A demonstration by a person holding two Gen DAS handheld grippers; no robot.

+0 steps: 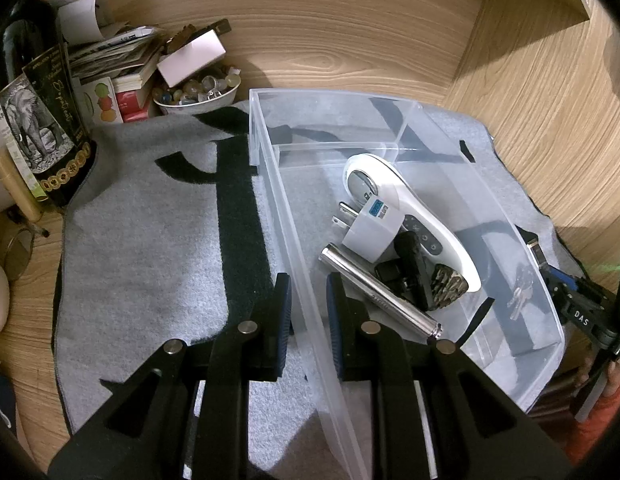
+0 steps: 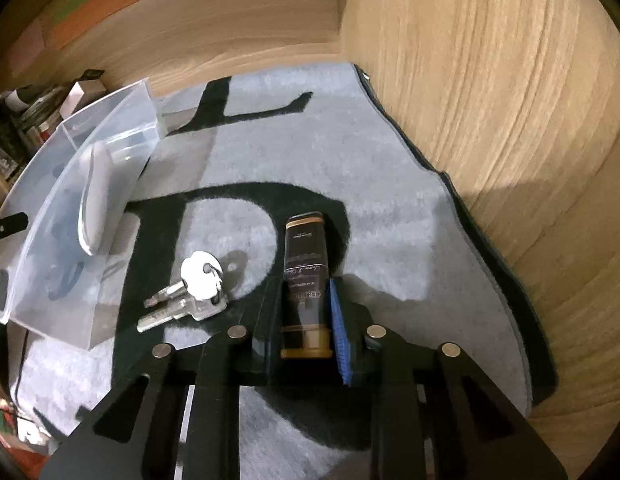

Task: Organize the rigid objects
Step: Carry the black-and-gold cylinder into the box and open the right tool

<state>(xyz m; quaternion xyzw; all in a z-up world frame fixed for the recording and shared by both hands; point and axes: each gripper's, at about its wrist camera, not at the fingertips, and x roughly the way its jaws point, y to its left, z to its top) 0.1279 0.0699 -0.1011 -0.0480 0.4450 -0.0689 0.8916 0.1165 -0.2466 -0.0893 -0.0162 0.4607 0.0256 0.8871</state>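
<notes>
Through the left wrist camera I see my left gripper (image 1: 308, 300) clamped on the near-left wall of the clear plastic bin (image 1: 306, 280), one pad outside the wall and one inside. The bin stands on a grey mat (image 1: 158, 216) with large black letters, which covers most of the wooden desktop (image 1: 349, 20). Inside the bin, toward its near end, lie a white handheld device (image 1: 413, 204), a white plug adapter (image 1: 369, 228), a metal cylinder (image 1: 377, 292), a black part (image 1: 405, 272) and a small toothed block (image 1: 449, 286), all piled touching one another. At the desktop's far-left corner sit a dark bottle (image 1: 42, 120) with an elephant label, a stack of books and papers (image 1: 114, 64) and a white bowl (image 1: 198, 94) of small round things. My right gripper (image 1: 549, 268) shows at the bin's right wall.

Through the right wrist camera I see my right gripper (image 2: 306, 304) with its jaws drawn narrow onto a dark tube (image 2: 306, 276) with a gold cap, the blue pad (image 2: 339, 332) pressing its side. The tube lies on the mat, cap toward me, over the black letter. A bunch of keys (image 2: 186, 292) lies on the mat just left of the tube, between it and the bin's (image 2: 90, 184) near corner. The mat's right edge runs along a wooden side panel (image 2: 489, 80).
</notes>
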